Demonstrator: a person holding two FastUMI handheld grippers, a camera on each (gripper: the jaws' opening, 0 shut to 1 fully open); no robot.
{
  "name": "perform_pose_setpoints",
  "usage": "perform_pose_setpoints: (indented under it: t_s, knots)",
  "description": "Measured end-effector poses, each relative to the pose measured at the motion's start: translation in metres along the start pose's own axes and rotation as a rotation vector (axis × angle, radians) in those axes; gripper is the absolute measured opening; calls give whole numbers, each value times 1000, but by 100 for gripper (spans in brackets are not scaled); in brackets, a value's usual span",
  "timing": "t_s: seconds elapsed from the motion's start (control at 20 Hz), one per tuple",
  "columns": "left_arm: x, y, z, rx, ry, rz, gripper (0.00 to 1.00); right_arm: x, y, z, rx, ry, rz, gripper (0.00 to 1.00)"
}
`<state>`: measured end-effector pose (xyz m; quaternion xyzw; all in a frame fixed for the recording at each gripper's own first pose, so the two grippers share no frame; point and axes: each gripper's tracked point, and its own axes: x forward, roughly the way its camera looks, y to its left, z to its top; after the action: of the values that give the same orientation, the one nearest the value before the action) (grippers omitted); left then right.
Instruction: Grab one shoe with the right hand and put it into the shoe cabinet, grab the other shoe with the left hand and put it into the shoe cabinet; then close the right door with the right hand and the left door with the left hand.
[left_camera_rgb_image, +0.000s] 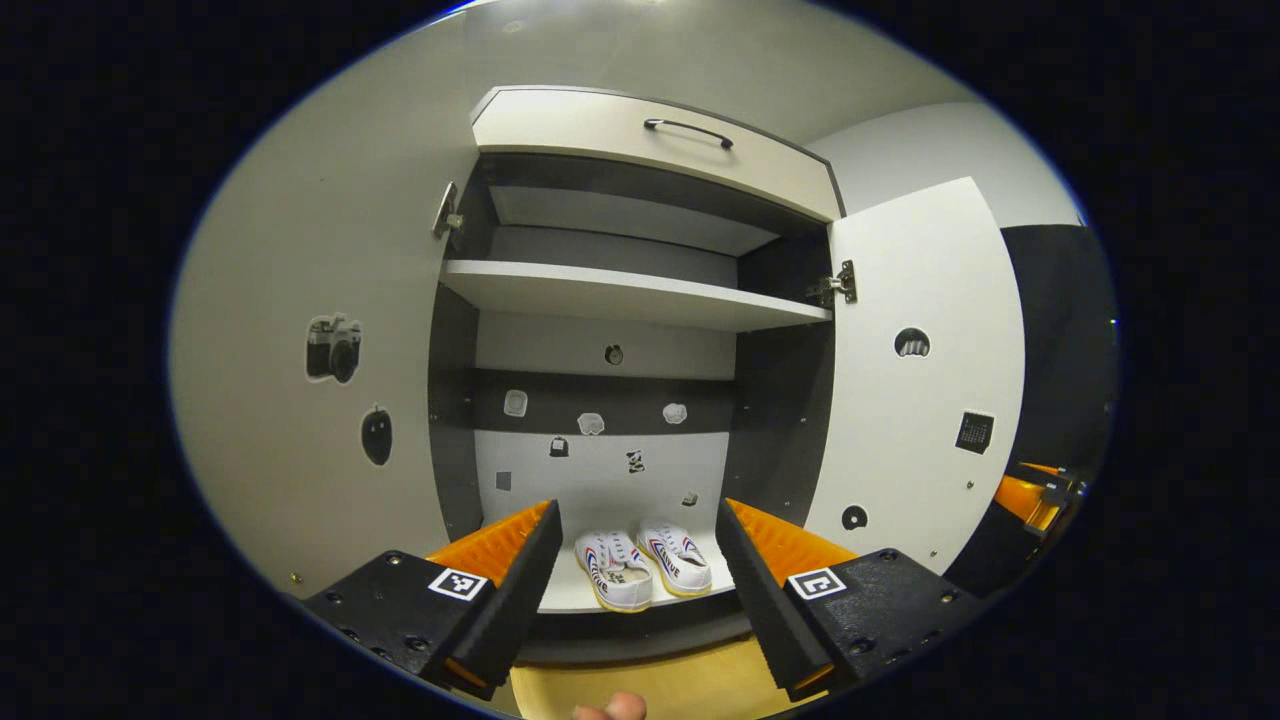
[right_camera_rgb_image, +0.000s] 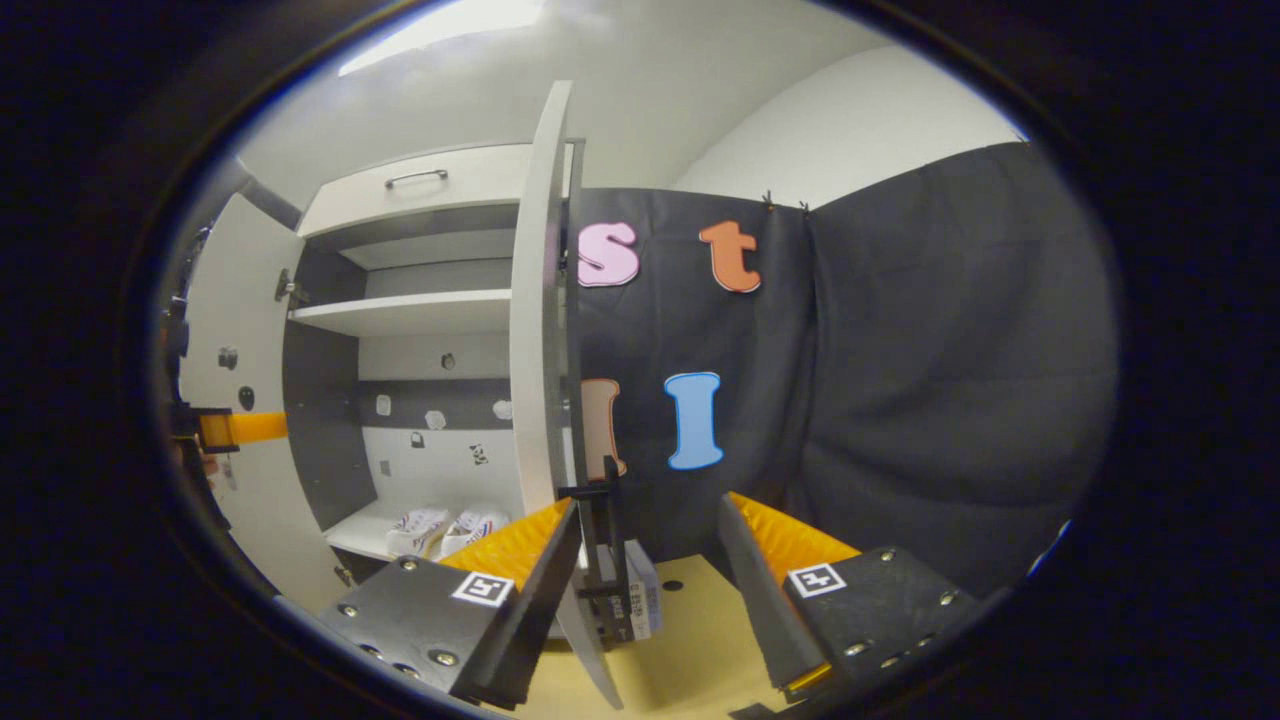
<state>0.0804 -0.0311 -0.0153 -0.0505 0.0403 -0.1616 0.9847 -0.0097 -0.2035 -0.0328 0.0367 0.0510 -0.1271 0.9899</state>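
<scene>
Shoes (left_camera_rgb_image: 642, 567) lie side by side, toes outward; both grippers' jaws apart.

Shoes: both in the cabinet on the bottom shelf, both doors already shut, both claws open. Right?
Not quite. The shoes sit on the bottom shelf and both claws are open, but the left door and right door stand open, as the left gripper view shows.

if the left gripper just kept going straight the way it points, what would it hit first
Probably the pair of shoes on the cabinet's bottom shelf, which lie straight ahead of the open left gripper. Depth is hard to judge in this fisheye view.
</scene>
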Motion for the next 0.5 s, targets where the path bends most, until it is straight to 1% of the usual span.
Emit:
perform_pose_setpoints:
  t_s: [0.1,0.2,0.5]
  knots:
    - [-6,3,4,-4,-10,12,94,-1,13,0,6,6,40,84]
    - [-11,6,6,-8,-11,21,94,-2,29,-2,38,20,87,85]
    - [-26,16,9,4,-17,54,94,-2,94,-7,44,35,229,85]
